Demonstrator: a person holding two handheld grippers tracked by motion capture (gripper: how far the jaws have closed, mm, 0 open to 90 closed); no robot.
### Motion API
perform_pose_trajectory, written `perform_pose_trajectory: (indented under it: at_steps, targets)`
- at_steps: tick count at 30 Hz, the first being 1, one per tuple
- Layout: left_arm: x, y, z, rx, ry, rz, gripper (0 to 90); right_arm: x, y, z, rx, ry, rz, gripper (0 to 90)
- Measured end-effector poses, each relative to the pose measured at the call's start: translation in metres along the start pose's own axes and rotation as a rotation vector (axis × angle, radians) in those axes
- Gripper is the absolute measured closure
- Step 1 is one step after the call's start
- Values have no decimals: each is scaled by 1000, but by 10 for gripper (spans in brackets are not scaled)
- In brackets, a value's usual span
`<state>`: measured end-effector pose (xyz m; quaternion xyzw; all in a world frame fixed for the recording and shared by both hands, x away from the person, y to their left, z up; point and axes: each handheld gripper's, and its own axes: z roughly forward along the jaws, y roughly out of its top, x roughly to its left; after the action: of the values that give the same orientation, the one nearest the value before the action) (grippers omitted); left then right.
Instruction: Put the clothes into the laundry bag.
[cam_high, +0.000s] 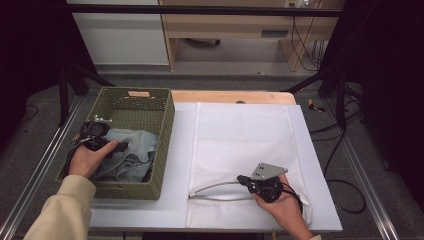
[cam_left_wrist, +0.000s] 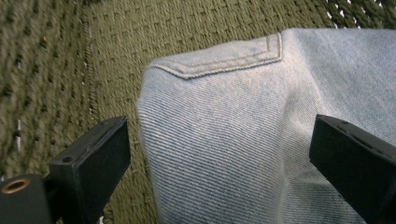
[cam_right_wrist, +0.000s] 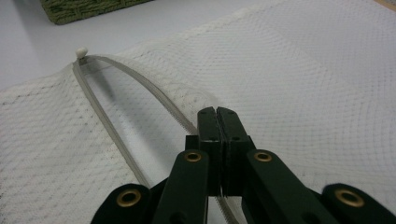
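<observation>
Worktop (cam_high: 180, 150): pale sheet over it, wood strip showing along the far edge. Dark frame rails run down both sides, cables on the floor off the right edge.

Mesh laundry bag (cam_high: 245, 140): white, flat, covers the middle and right of the worktop from near the far edge to the near edge. Its zipper (cam_high: 215, 187) lies along the near end, parted into a bowed slit; the pull end (cam_right_wrist: 81, 51) sits at the slit's left end, toward the basket.

Woven basket (cam_high: 167, 135): olive green, stands at the worktop's left edge, just beside the bag's left border. Its right wall stands between the jeans and the bag's opening.

Jeans (cam_high: 132, 150): light blue denim, crumpled in the near half of the basket, touching its floor. The left gripper view shows a stitched seam (cam_left_wrist: 224, 65) on a raised fold.

Your left gripper (cam_high: 107, 145) is down inside the basket at the near left side. Fingers (cam_left_wrist: 93, 154) spread wide, one at each side of the denim fold; I cannot tell whether either touches the cloth.

Your right gripper (cam_high: 243, 178) rests near the worktop's near edge, over the bag. Fingers (cam_right_wrist: 208, 126) pressed together, pinching the upper edge of the zipper at the slit's right part; that edge looks lifted off the lower one.
</observation>
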<state>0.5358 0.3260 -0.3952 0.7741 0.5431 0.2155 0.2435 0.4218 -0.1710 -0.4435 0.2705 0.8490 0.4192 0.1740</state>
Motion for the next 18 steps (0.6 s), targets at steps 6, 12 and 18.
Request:
perform_pose_trajectory:
  at_steps: [6, 12, 18]
  targets:
    - [3, -3, 2, 1, 9, -18, 46, 0, 0, 0, 2, 2, -1, 896]
    - [6, -7, 7, 13, 5, -35, 40, -1, -1, 0, 4, 2, -1, 896]
    - [6, -9, 13, 23, -23, -46, 33, -1, 0, 1, 9, 4, -4, 896]
